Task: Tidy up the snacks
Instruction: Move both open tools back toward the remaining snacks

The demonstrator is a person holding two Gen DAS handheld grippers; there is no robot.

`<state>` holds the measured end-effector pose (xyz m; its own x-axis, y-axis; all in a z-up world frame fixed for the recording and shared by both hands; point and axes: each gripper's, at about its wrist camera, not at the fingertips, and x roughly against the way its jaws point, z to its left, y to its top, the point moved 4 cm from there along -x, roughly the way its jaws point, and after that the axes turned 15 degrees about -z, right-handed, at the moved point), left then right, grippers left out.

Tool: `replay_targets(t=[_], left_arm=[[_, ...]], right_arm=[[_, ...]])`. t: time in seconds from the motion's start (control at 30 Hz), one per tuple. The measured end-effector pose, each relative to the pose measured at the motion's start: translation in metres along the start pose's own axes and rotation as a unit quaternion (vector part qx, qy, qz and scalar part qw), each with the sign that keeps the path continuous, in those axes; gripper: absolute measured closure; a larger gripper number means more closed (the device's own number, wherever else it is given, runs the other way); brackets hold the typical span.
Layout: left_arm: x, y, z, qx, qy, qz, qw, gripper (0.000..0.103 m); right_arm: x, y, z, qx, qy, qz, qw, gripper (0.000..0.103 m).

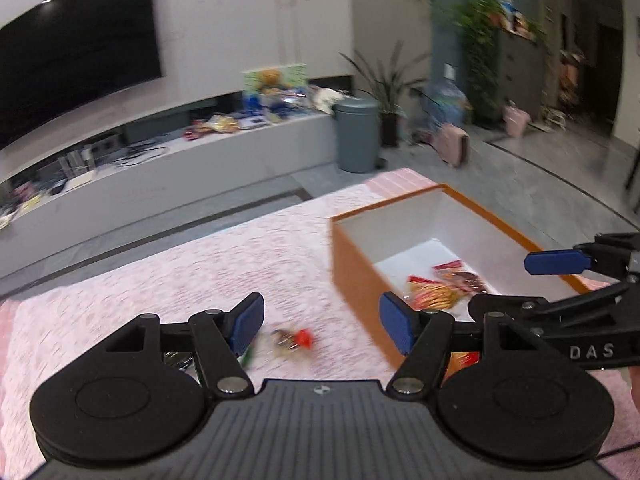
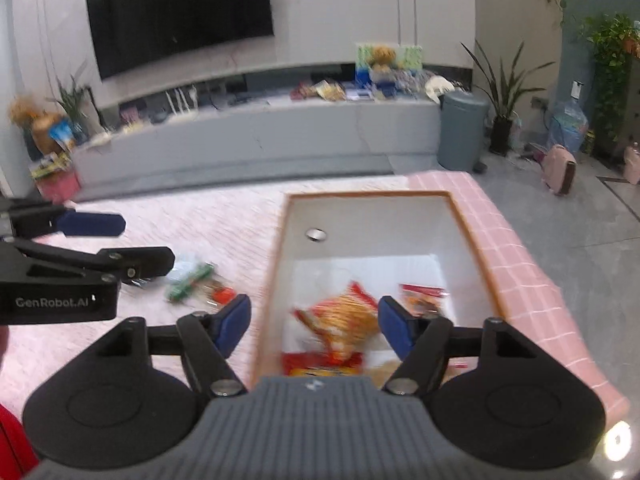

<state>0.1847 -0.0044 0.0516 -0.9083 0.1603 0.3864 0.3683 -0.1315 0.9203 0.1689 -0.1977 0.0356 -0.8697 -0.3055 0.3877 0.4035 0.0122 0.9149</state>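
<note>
An orange box [image 2: 276,256] with a white inside stands on the pink tablecloth [image 2: 192,224]. In it lie a blurred orange snack packet [image 2: 344,316], a red-edged clear packet [image 2: 420,300] and a red and yellow packet [image 2: 320,364]. My right gripper [image 2: 314,326] hovers open above the box's near end, its blue pads touching nothing. Left of the box lie loose snacks [image 2: 200,284]. My left gripper [image 1: 322,320] is open above one small wrapped snack [image 1: 292,338], with empty pads. The box [image 1: 352,264] is to its right, and the right gripper [image 1: 532,284] reaches over it.
Beyond the table run a grey floor and a long low TV console [image 2: 256,140] cluttered with packets. A grey bin [image 2: 460,132], potted plants [image 2: 500,92] and a pink backpack [image 2: 560,168] stand at the right. A black TV [image 2: 180,12] hangs on the wall.
</note>
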Motion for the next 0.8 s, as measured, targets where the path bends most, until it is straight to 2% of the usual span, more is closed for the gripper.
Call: replay_targets(t=[0.17,0.43,0.8], left_arm=[[0.027,-0.02,0.037,0.052,0.035,0.006,0.998,0.024],[0.058,-0.065,0.08,0.093,0.082,0.036,0.9916,0.024],[0.076,-0.114,0.102,0.124,0.078,0.079,0.9861,0.024]], right_arm=[[0.003,-0.013,0.046,0.016,0.025,-0.016,0.999,0.027],[0.002,-0.044,0.1,0.015,0.056,0.016,0.998,0.027],[-0.01,-0.087,0.132,0.021,0.058,0.05,0.997,0.027]])
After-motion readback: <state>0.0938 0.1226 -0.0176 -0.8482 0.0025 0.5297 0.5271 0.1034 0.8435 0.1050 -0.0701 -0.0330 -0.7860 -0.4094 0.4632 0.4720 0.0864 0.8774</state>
